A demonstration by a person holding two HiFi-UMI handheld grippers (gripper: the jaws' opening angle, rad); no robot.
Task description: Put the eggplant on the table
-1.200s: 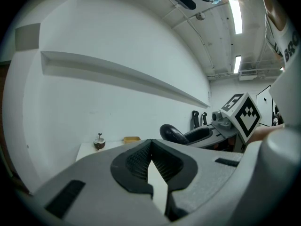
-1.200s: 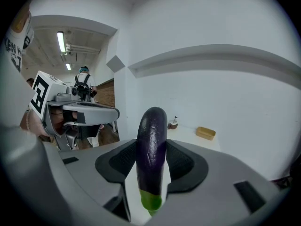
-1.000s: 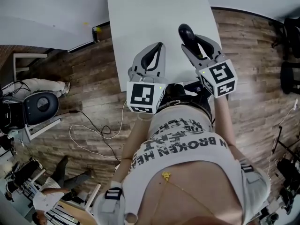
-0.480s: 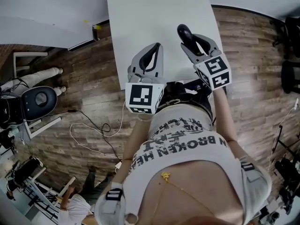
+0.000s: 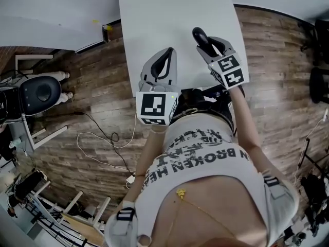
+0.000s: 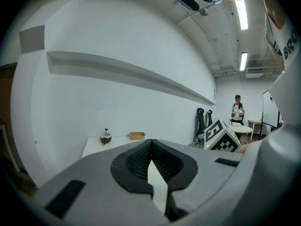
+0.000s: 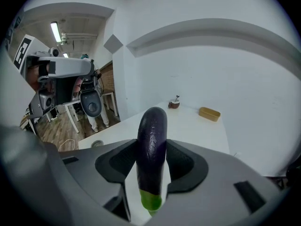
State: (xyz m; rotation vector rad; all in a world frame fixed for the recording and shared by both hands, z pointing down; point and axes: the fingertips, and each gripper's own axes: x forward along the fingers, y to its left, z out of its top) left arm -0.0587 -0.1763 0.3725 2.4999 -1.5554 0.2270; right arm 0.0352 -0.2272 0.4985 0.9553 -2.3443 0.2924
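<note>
Right gripper (image 5: 209, 44) lower, jaws tight on eggplant (image 7: 151, 145), tip forward; left gripper (image 6: 150, 145) jaws together.

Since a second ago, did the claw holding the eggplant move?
Yes. The right claw with the eggplant has sunk toward the white table: its marker cube looks smaller and lies further in from the table's near edge.

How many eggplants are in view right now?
1: the dark purple eggplant, clamped in the right gripper over the white table's near end. No other shows in any view.
</note>
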